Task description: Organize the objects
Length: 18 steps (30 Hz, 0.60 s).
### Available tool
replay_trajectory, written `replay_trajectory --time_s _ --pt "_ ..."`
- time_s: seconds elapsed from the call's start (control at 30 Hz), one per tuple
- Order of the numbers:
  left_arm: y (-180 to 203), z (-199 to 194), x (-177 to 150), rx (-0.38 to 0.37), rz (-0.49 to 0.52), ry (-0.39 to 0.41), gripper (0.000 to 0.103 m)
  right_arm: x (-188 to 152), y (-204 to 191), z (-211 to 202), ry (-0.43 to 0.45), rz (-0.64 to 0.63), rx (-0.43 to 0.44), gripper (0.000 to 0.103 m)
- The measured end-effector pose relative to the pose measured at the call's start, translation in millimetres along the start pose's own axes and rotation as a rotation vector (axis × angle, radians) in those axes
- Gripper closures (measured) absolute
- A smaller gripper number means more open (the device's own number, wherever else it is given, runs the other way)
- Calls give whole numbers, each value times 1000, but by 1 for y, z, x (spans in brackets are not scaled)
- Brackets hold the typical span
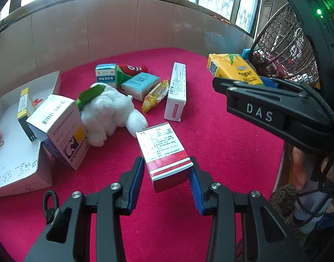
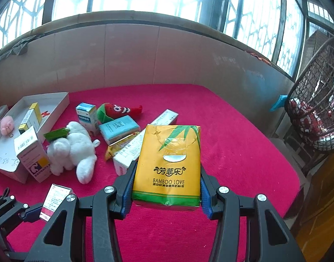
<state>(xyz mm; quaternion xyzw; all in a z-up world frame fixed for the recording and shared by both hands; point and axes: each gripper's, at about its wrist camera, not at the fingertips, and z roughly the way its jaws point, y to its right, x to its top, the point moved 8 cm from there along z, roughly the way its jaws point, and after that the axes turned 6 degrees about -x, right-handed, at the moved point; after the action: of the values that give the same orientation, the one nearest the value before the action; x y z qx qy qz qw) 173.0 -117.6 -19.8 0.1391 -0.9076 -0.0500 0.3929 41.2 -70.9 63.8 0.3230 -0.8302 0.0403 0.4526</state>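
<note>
Left gripper [image 1: 167,170]: angled downward, blue pads clamped on a red-and-white box. Right gripper [image 2: 167,187]: angled downward, raised above the other, pads clamped on a yellow tissue pack.

Red-and-white medicine box [image 1: 164,152]: tilted, clamped between left hand-held gripper [image 1: 167,174] pads, off the red surface [image 1: 221,152]. Yellow tissue pack [image 2: 169,166], green bamboo print: flat face up, pinched in right hand-held gripper [image 2: 165,193], raised.
</note>
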Motion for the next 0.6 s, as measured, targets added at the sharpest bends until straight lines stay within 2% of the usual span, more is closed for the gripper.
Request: replay_trajectory --time_s 0.6 --pt "-47 -43 20 50 -118 159 64 23 -36 -25 91 -114 -12 50"
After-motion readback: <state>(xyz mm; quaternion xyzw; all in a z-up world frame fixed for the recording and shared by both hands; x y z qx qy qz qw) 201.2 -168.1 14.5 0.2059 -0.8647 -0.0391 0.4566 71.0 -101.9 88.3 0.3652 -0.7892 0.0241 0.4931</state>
